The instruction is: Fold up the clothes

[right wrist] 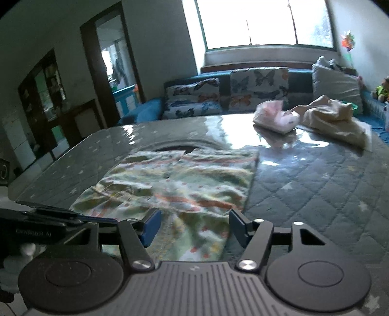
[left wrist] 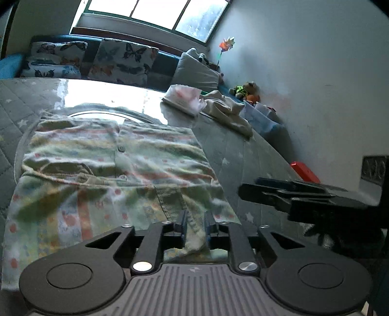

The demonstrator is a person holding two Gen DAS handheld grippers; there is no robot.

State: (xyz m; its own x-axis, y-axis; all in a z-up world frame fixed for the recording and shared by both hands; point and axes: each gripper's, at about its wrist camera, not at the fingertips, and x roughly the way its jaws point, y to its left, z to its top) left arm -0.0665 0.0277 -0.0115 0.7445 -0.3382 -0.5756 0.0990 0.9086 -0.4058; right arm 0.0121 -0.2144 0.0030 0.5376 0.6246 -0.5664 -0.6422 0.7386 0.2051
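Between left gripper (left wrist: pixel 195 227) jaws, shirt (left wrist: pixel 116 170) hem.

Shirt (left wrist: pixel 114 170) lies flat on the worktop (right wrist: pixel 304 184), directly ahead of both tools. Left tool (left wrist: pixel 195 227) sits at the shirt's near edge with a fold of fabric between its fingers. Right tool (right wrist: pixel 194 224) is just to the right of it, over the same near edge, fingers apart and straddling the hem. Far right of the tools, well apart from the shirt: a folded garment (right wrist: pixel 277 116), with a crumpled cloth (right wrist: pixel 335 119) just beside it on its right. Behind the worktop, a sofa (right wrist: pixel 145 109) with cushions (right wrist: pixel 257 90) under the window (right wrist: pixel 265 21).
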